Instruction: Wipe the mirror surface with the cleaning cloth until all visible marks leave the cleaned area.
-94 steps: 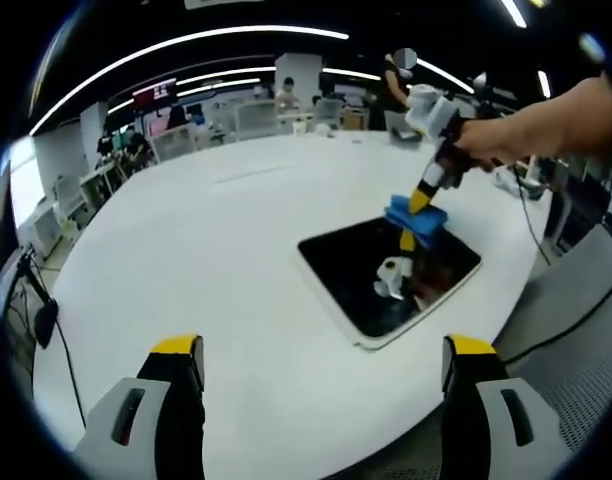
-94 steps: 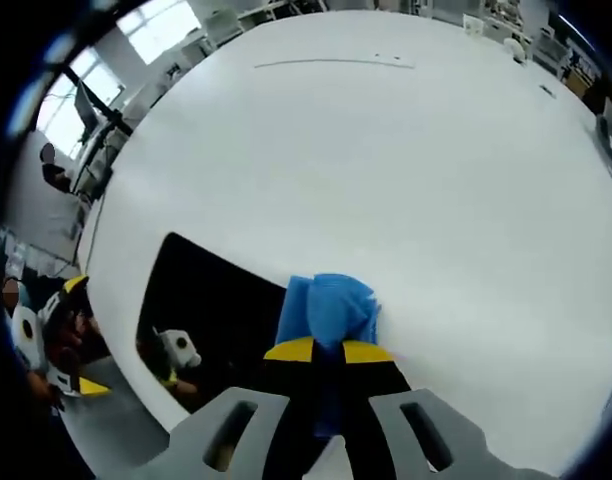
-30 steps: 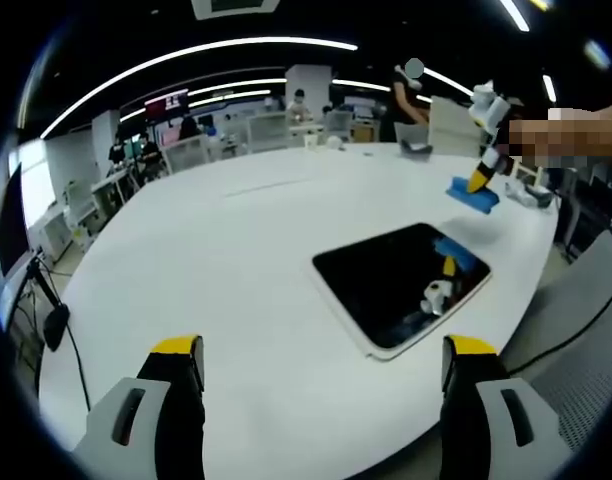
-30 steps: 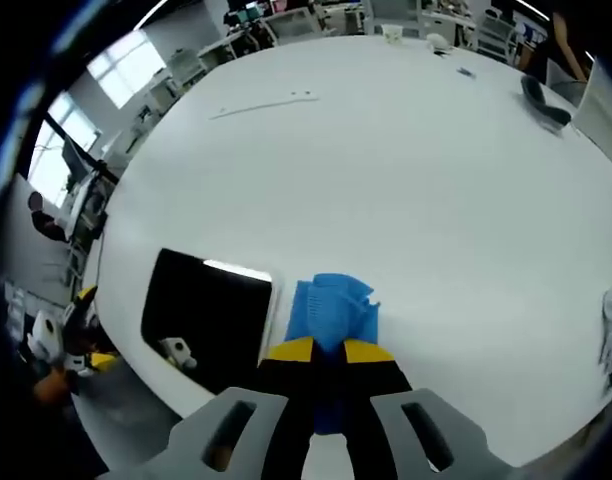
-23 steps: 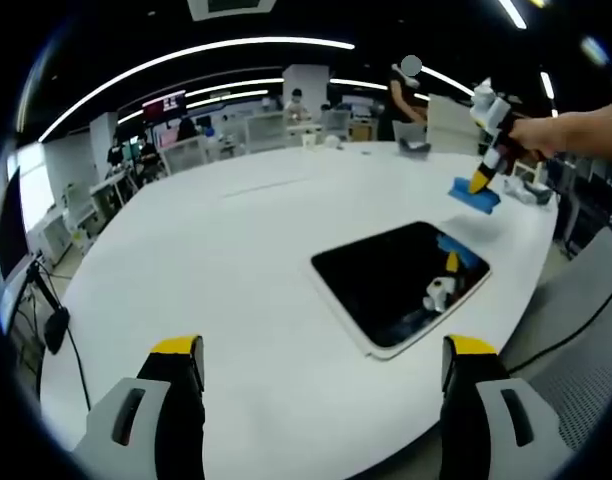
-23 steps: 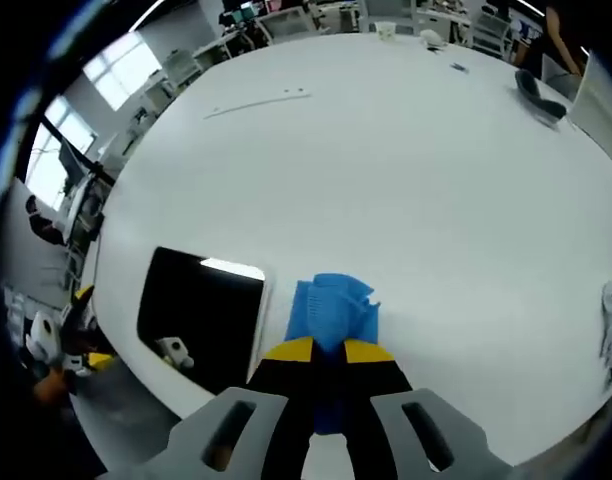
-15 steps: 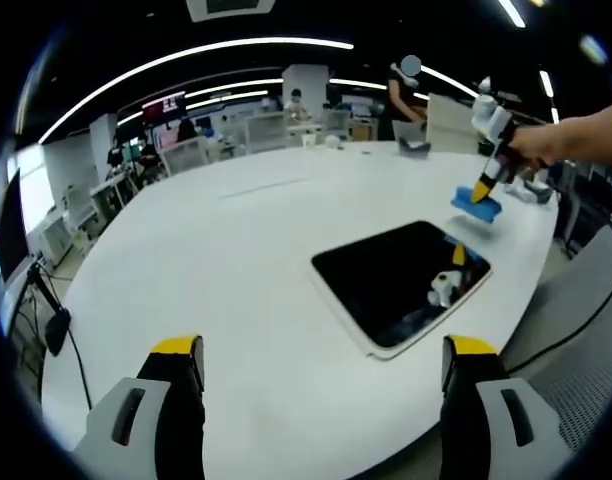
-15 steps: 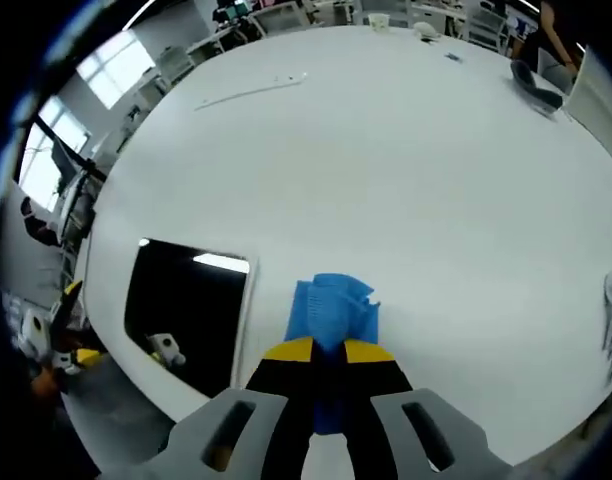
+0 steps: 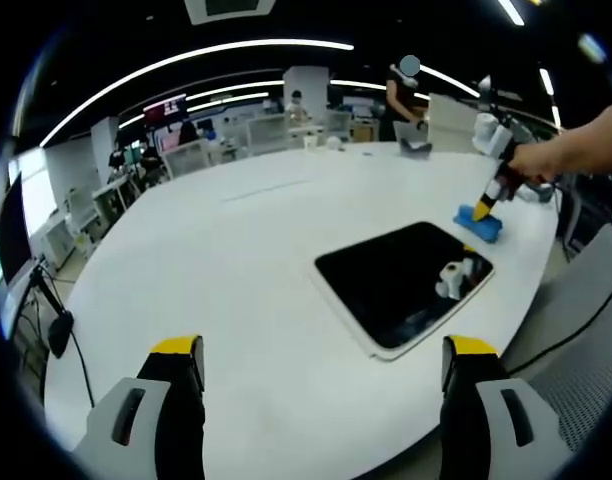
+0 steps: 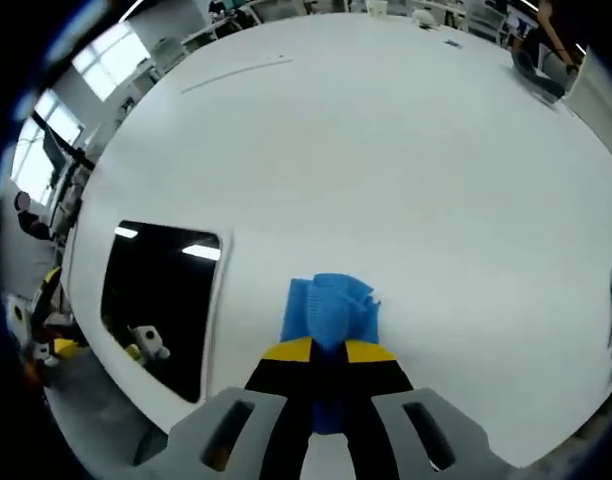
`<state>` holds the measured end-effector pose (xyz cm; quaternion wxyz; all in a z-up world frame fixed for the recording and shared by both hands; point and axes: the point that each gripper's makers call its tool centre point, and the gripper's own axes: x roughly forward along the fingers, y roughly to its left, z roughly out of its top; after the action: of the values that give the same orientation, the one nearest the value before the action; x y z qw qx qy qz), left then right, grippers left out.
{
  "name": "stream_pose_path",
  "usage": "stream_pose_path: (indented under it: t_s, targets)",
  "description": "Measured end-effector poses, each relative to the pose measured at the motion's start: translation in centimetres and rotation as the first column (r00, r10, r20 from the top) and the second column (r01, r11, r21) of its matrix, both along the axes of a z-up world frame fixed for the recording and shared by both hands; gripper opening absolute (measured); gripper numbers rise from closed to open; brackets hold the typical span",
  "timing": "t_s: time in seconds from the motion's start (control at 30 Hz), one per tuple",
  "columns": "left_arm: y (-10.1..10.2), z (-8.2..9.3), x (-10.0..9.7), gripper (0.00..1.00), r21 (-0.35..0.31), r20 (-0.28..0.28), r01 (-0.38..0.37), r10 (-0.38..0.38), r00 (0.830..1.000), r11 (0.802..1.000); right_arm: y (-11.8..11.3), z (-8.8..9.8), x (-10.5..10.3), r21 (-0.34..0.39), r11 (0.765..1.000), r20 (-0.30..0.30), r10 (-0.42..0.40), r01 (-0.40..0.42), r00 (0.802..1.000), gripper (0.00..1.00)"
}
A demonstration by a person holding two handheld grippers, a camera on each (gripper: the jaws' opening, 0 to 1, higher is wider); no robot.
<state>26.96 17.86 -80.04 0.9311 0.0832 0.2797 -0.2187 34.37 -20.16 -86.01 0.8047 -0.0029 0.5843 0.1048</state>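
While my right gripper [image 10: 332, 352] keeps its fingers [image 10: 298, 352] pinched together on the blue cloth [image 10: 331, 308], the cloth sits on the bare white table [image 10: 406, 170], just to the right of the mirror [image 10: 158, 300] and apart from its edge. From the left gripper view I see the same thing from across the table: the right gripper [image 9: 483, 204], held in a hand [image 9: 539, 162], points down with the cloth [image 9: 479, 222] under its tip, close beside the far right corner of the mirror [image 9: 398, 280]. That mirror lies flat, a dark rectangle with a pale rim, and it reflects ceiling lights and a small white shape. My left gripper [image 9: 321, 360] hangs over the near side of the table with its fingers [image 9: 176, 368] spread wide and nothing between them, well apart from the mirror. Beyond the table I can make out desks, chairs and a few people under long ceiling lights [image 9: 196, 50].
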Motion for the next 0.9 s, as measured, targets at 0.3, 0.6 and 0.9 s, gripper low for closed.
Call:
stream_pose_path:
  t_s: [0.3,0.6,0.9]
  targets:
    - [0.1,0.0,0.0,0.99,-0.002,-0.002,-0.005,0.005,1.000,1.000,-0.1,-0.6,0.2,-0.027,0.998,-0.004,0.049,-0.049,0.999,0.06]
    - [0.1,-0.1,-0.1,0.99,-0.003,-0.006,-0.003,0.003,1.000,1.000,0.0,-0.6,0.0,-0.056,0.990,0.017,0.129,-0.128,0.991,0.07]
    - [0.1,-0.2,-0.1,0.99,-0.009,-0.010,-0.010,0.010,1.000,1.000,1.0,-0.4,-0.2,-0.099,0.968,0.083,0.239,-0.230,0.968,0.20]
